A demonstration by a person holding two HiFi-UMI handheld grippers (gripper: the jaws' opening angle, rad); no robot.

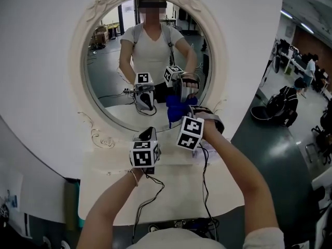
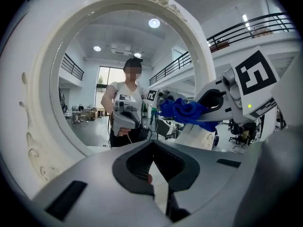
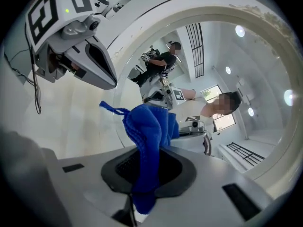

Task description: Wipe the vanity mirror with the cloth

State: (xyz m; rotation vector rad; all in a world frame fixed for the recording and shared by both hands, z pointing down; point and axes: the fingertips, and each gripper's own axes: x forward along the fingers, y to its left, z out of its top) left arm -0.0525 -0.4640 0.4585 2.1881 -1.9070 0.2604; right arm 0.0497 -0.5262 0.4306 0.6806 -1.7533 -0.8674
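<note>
From the head view, the right gripper [image 1: 194, 113] holds the bunched blue cloth [image 1: 182, 109] up at the lower right of the oval vanity mirror [image 1: 106, 84], so the wipe looks to be at its start (contact with the glass I cannot confirm). The left gripper [image 1: 149, 134] hovers just to its left, near the frame's bottom edge, over the cream vanity top [image 1: 104, 191]. The left gripper view shows its jaws pressed together on nothing. The right gripper view shows jaws pinching the cloth, its bulk spilling forward. Next, I judge, that soft bulk must press on the glass and sweep, with the hard jaws kept off. Beyond is a grey-floored hall, with a backpack [image 1: 282, 108] at far right.
</note>
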